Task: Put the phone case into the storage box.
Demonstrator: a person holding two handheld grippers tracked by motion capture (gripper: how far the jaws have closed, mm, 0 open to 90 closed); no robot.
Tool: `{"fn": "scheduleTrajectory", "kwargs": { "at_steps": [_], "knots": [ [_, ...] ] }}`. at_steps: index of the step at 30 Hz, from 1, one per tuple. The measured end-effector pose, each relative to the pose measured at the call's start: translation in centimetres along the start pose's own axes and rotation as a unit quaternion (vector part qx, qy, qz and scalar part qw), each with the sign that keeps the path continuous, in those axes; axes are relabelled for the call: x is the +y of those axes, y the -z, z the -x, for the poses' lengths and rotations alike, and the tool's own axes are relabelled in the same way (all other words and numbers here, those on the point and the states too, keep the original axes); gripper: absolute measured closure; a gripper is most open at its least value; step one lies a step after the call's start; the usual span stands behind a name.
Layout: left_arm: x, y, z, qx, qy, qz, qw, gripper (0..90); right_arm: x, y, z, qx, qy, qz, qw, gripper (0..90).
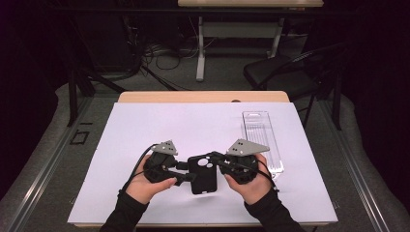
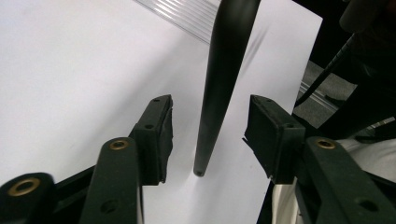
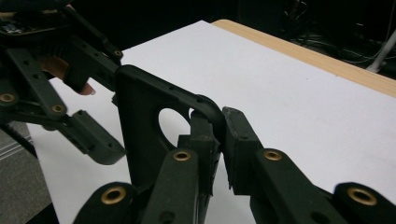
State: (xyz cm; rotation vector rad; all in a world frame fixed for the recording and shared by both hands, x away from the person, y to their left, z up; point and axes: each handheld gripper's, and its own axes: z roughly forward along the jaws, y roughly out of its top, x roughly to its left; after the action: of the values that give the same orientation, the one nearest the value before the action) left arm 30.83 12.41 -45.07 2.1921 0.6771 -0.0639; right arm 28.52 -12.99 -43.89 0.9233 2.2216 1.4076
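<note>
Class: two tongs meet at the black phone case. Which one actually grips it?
The right tongs: their pads pinch the black rubbery phone case by its rim. The left tongs stand open, with the case's edge between the pads, untouched.

A wooden table [image 1: 203, 96] carries a white sheet [image 1: 159, 130] over nearly its whole top, and a clear plastic tray [image 1: 261, 137] lies on the sheet's right side.

A lab or recording workroom: dark curtained walls, tangled cables [image 1: 159, 55] on the floor at twelve o'clock, a folding chair [image 1: 285, 72] at two, a white-covered counter [image 1: 145, 125].
</note>
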Motion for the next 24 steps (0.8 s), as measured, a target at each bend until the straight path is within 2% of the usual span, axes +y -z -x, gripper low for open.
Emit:
{"fn": "scheduleTrajectory", "kwargs": {
  "at_steps": [11, 18, 24],
  "knots": [
    [-0.1, 0.8, -0.3, 0.007, 0.002, 0.008, 0.9999, 48.0, 0.0, 1.3, 1.7, -0.022, -0.018, 0.012, 0.9995, 83.2],
    [-0.2, 0.9, -0.5, 0.017, 0.003, 0.007, 0.9998, 47.0, 0.6, 2.3, 3.1, -0.039, -0.015, 0.026, 0.9988, 83.3],
    [-0.4, 1.0, -0.9, 0.022, 0.016, 0.008, 0.9996, 43.6, 1.1, 2.7, 4.6, -0.040, -0.015, 0.020, 0.9989, 83.3]
  ]
}}
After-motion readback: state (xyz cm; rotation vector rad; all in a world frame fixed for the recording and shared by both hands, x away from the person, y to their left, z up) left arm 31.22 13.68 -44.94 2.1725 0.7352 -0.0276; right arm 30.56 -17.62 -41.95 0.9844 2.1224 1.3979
